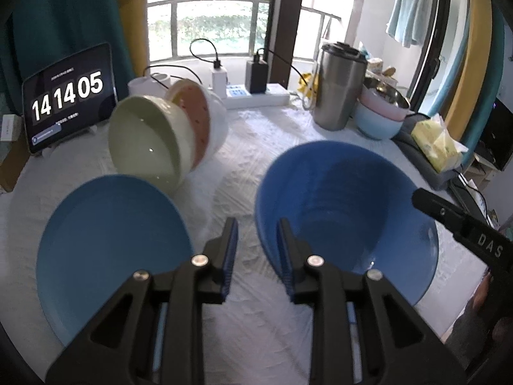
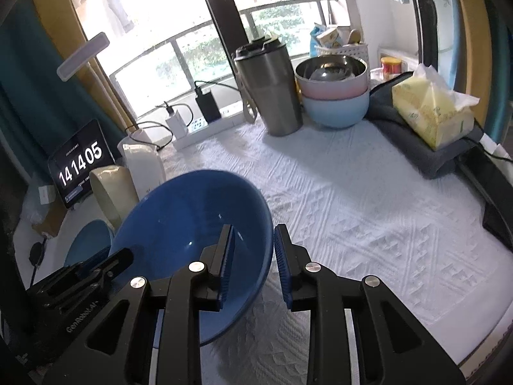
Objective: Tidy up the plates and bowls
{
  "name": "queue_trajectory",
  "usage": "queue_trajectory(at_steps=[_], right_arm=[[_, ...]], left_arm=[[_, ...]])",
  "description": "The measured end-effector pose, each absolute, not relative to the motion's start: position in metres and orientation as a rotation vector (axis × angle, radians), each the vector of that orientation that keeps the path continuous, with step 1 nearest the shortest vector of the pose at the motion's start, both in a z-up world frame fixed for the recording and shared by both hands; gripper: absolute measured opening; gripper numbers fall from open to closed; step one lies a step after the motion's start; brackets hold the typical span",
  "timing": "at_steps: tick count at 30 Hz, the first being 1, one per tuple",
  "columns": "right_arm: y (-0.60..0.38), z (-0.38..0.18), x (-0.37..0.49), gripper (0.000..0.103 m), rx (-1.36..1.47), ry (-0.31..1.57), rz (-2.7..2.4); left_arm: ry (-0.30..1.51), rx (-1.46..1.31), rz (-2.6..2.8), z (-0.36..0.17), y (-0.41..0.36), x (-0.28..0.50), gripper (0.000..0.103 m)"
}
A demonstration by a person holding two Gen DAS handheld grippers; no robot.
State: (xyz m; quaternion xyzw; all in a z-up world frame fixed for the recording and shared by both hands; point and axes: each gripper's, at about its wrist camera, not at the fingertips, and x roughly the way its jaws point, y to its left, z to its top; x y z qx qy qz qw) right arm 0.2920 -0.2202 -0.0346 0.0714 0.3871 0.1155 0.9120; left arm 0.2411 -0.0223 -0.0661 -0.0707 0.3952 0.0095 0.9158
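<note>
Left gripper (image 1: 258,250) fingers apart beside blue bowl (image 1: 346,211) rim; right gripper (image 2: 253,256) fingers apart astride rim, unclamped; plate (image 1: 112,250) left; tabletop (image 2: 368,224) clear rightward.

Blue bowl (image 1: 346,205) upright, blue plate (image 1: 109,250) beside

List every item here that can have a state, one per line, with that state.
Left gripper: open, holding nothing.
Right gripper: open, astride the dark blue bowl's rim.
Dark blue bowl: upright, empty.
Blue plate: flat, empty.
Green bowl: tipped on its side, nested with others.
Tumbler: upright, lid on.
Tablet: on, showing a clock.
</note>
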Motion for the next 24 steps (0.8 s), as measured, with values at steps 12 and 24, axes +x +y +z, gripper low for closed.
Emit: queue_trajectory(at_steps=[12,24], right_arm=[[-0.212,-0.010,0.292,0.027,0.151,0.738,0.267],[-0.169,0.001,0.296,0.027,0.105,0.728,0.337]], left_arm=[[0.768,-0.150,0.029,-0.050,-0.005,0.237,0.028],[0.714,-0.161,0.051,-0.036,0.026,0.235,0.038]])
